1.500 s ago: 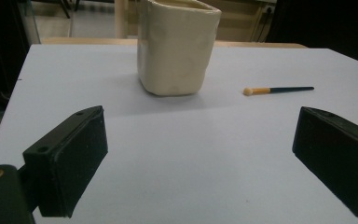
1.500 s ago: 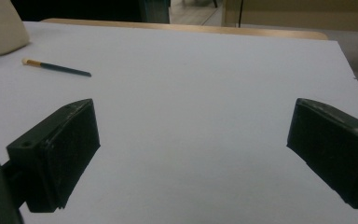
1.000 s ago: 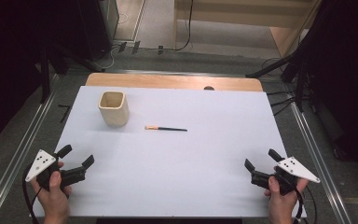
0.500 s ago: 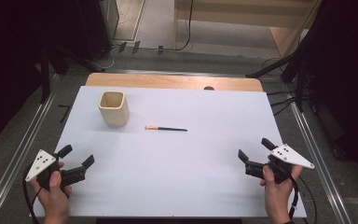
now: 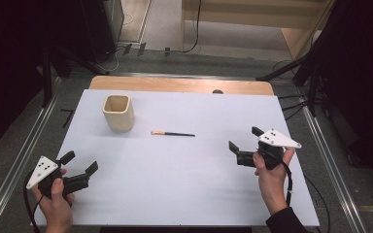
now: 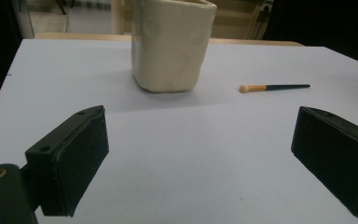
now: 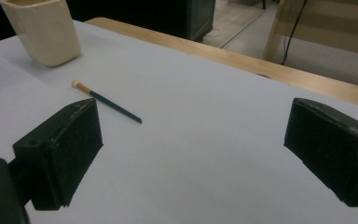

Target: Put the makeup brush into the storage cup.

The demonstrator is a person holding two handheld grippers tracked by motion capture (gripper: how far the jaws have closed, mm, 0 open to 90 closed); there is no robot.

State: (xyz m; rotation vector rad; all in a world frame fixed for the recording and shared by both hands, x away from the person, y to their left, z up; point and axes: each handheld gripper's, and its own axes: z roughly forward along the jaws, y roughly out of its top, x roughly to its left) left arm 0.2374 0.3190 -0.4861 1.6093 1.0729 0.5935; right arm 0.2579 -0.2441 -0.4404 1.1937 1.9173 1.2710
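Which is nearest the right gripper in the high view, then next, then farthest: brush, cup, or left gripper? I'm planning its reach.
1. Brush, lying mid-table, to the right gripper's left.
2. Cup, upright, beyond the brush toward the far left.
3. Left gripper, at the near left edge.

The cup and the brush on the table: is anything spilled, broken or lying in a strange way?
Nothing stands out. The cup stands upright and looks whole; the brush lies flat beside it, apart from it. No spill shows on the table.
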